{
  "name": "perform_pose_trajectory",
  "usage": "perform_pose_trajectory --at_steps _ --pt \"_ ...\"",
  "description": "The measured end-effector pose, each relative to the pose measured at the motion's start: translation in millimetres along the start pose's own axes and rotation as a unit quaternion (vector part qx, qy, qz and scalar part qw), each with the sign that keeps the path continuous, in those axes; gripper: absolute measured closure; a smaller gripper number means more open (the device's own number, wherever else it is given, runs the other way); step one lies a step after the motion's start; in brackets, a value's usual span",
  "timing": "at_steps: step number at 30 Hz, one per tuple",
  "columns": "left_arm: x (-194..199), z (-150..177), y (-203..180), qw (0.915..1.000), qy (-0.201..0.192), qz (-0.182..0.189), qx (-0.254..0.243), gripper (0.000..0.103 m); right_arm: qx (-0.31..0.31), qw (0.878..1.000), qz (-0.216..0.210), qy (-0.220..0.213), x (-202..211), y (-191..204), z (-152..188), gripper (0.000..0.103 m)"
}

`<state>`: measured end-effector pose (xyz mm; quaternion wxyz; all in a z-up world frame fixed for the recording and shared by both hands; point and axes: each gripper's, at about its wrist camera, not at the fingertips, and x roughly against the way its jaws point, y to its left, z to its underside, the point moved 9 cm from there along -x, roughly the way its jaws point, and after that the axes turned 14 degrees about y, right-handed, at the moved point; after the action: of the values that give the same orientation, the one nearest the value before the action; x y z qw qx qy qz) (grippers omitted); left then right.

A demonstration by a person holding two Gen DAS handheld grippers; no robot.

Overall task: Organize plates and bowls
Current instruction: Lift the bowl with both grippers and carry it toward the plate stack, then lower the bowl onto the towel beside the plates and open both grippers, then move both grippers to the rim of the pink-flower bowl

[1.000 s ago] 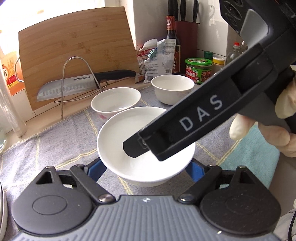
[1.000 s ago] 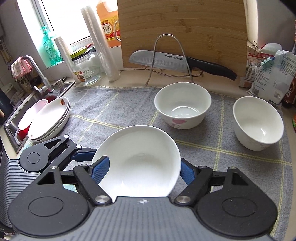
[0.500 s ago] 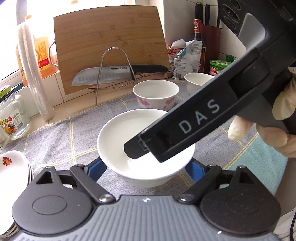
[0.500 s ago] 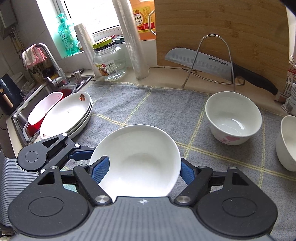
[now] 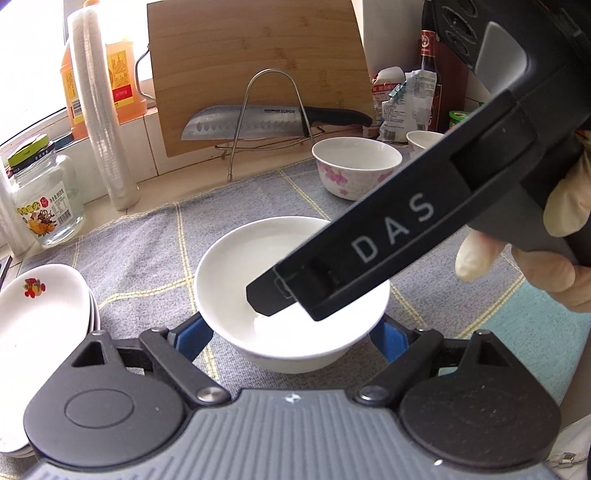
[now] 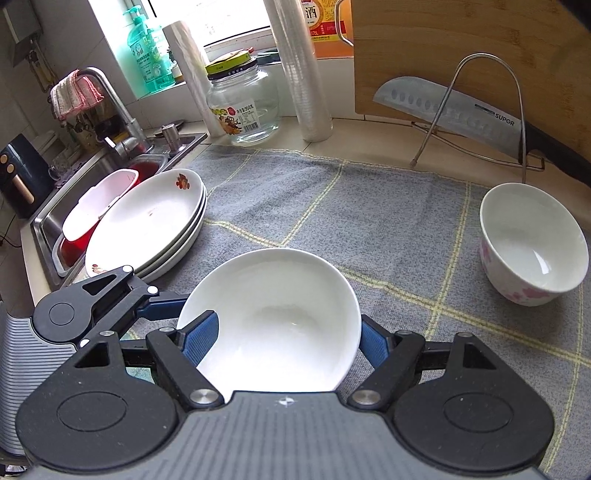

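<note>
While both grippers clamp white bowl point(image 6: 273, 325), plate stack point(image 6: 147, 225) near left, cloth point(image 6: 369, 214) bare ahead.

A kitchen counter point(image 6: 236, 138) of pale stone runs beneath a bright window point(image 6: 221, 18), where daylight washes out the glass. A grey checked cloth point(image 6: 332, 206) with thin yellow lines covers most of the worktop. To the left a steel sink point(image 6: 92, 177) is set into the counter, with a chrome tap point(image 6: 110, 99) draped in a pink rag. A green soap bottle point(image 6: 149, 55) stands on the white-tiled sill. A bamboo cutting board point(image 5: 258, 70) leans upright against the wall, with a knife point(image 5: 266, 122) resting on a wire stand point(image 5: 269, 110) before it. A glass jar point(image 6: 242, 103), a stack of clear cups point(image 6: 303, 70) and an orange oil bottle point(image 5: 96, 77) stand near the sill.
</note>
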<state>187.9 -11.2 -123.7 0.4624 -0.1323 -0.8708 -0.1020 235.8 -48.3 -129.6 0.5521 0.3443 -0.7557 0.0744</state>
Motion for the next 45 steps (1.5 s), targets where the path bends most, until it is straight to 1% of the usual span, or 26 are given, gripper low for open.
perform_pose_trajectory --at_steps 7,12,14,16,18,21,24,28,31,33,35,37,40,45 --pt "-5 1 4 1.0 0.005 0.003 0.003 0.012 0.001 1.0 -0.001 0.004 -6 3 -4 0.018" --pt "-4 1 3 1.0 0.001 0.003 0.002 0.012 -0.002 1.0 -0.006 0.003 -7 2 -3 0.018" --pt "-3 1 3 1.0 -0.003 -0.003 -0.003 0.01 -0.005 1.0 -0.012 0.002 -7 1 -4 0.015" --pt "-2 0 3 1.0 -0.005 -0.006 -0.004 0.007 -0.006 1.0 -0.01 -0.001 -6 1 -3 0.007" --pt "-1 0 3 1.0 -0.007 -0.005 0.0 0.005 -0.005 1.0 -0.005 -0.006 -4 1 -3 0.003" --pt "3 0 4 0.9999 -0.01 -0.005 0.005 0.004 -0.003 1.0 -0.001 -0.013 2 0 -1 0.001" --pt "8 3 3 0.9999 -0.011 -0.007 0.009 0.002 0.0 1.0 0.009 -0.019 8 -2 2 0.0" --pt "14 5 -1 0.9998 -0.009 -0.018 0.008 0.002 0.002 0.999 0.031 -0.031 19 -8 8 0.0" --pt "20 5 -4 0.9997 -0.009 -0.018 0.011 0.002 -0.001 0.998 0.043 -0.046 30 -14 14 0.0" --pt "23 5 -6 0.9998 -0.008 -0.016 0.013 0.002 -0.001 0.997 0.061 -0.057 37 -20 18 0.0" --pt "26 4 -10 0.9998 -0.006 -0.014 0.012 0.002 -0.002 0.994 0.084 -0.068 43 -29 22 0.0" --pt "27 4 -13 0.9998 0.0 -0.016 0.009 0.002 -0.014 0.993 0.096 -0.074 49 -39 27 0.0" --pt "25 4 -21 0.9997 0.013 -0.018 0.001 0.002 -0.033 0.99 0.108 -0.08 56 -57 35 0.0" --pt "22 -2 -35 0.9996 0.024 -0.012 0.001 0.002 -0.036 0.985 0.151 -0.08 62 -80 50 0.0"
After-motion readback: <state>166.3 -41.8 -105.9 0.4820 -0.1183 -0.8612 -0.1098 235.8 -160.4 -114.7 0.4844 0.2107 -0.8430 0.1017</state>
